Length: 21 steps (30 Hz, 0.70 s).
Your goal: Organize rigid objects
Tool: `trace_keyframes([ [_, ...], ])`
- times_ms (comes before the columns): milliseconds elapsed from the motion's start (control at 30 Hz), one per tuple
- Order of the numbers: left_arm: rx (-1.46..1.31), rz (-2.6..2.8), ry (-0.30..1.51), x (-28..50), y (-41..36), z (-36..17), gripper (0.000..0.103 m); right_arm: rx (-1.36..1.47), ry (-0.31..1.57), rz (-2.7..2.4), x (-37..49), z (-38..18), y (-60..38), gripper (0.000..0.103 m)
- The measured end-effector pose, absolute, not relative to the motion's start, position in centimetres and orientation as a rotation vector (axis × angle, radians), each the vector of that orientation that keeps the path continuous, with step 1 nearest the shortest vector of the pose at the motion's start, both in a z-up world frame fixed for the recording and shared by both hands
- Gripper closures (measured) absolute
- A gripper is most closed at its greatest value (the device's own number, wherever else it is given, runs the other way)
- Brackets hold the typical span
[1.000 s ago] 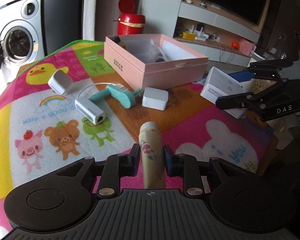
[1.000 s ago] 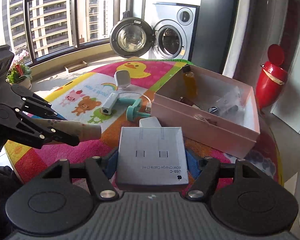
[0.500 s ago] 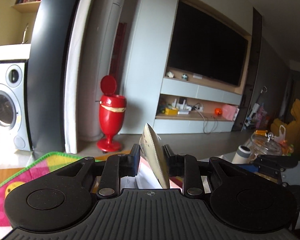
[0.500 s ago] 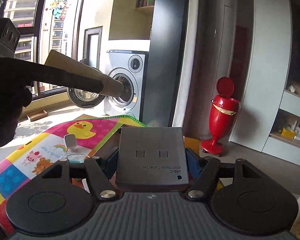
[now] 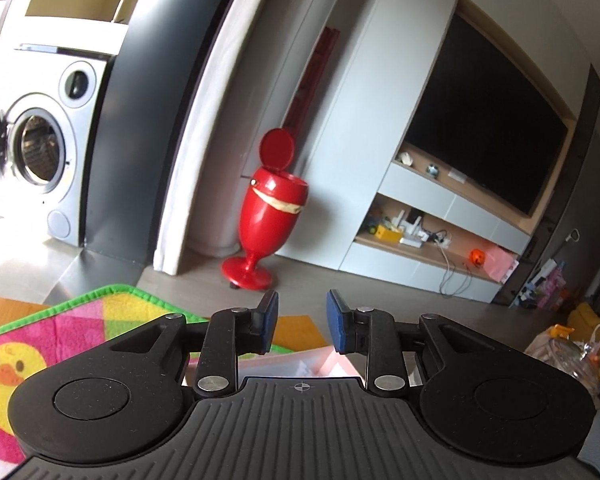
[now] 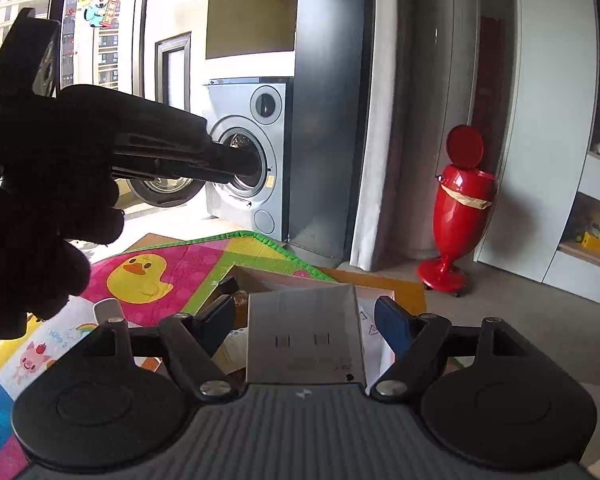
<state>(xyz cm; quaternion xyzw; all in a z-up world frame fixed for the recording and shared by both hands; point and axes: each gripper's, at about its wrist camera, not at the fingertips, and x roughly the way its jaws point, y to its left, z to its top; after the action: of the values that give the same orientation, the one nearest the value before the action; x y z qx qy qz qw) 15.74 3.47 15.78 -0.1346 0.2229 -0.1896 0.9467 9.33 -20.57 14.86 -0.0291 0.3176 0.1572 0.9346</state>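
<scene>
In the left wrist view my left gripper (image 5: 302,320) stands open, a narrow gap between its blue pads (image 5: 268,322) and nothing in it. Just below it shows a strip of the pink box (image 5: 300,364). In the right wrist view my right gripper (image 6: 306,316) has its jaws opening. The white cable box (image 6: 304,336) lies between them with a gap on each side, over the pink box (image 6: 384,292). The left gripper (image 6: 240,168) reaches in from the left as a dark shape held by a gloved hand (image 6: 40,240).
The bright animal-print mat (image 6: 172,276) covers the table, and a small white adapter (image 6: 107,308) lies on it. Beyond the table stand a red pedestal bin (image 5: 272,208), a washing machine (image 5: 40,152) with its door open, and a TV wall unit (image 5: 480,140).
The beige tube that the left gripper held is gone from between its pads. The right jaws have widened off the white cable box. Both views have swung.
</scene>
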Motion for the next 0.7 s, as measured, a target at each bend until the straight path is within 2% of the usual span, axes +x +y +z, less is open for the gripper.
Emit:
trace_keyframes([
  [100,-0.240,-0.336,0.467,13.0,6.3,14.3,0.073,-0.003,0.700,0.361,8.0,13.2,-21.0,0.025],
  [267,-0.264,-0.254,0.585,7.3,11.1,9.5,0.073,-0.166,0.725,0.361,2.9,9.7,-20.0,0.025],
  [433,-0.345,-0.192,0.661,2.5,14.4,4.8,0.074,-0.199,0.770,0.397,0.2,7.5,-18.8,0.025],
  [533,-0.366,-0.169,0.698,1.2,14.7,3.4,0.074,-0.147,0.780,0.438,-0.5,7.0,-18.1,0.025],
  [700,-0.234,-0.193,0.665,0.4,12.9,3.8,0.073,-0.159,0.820,0.474,0.0,5.7,-15.3,0.025],
])
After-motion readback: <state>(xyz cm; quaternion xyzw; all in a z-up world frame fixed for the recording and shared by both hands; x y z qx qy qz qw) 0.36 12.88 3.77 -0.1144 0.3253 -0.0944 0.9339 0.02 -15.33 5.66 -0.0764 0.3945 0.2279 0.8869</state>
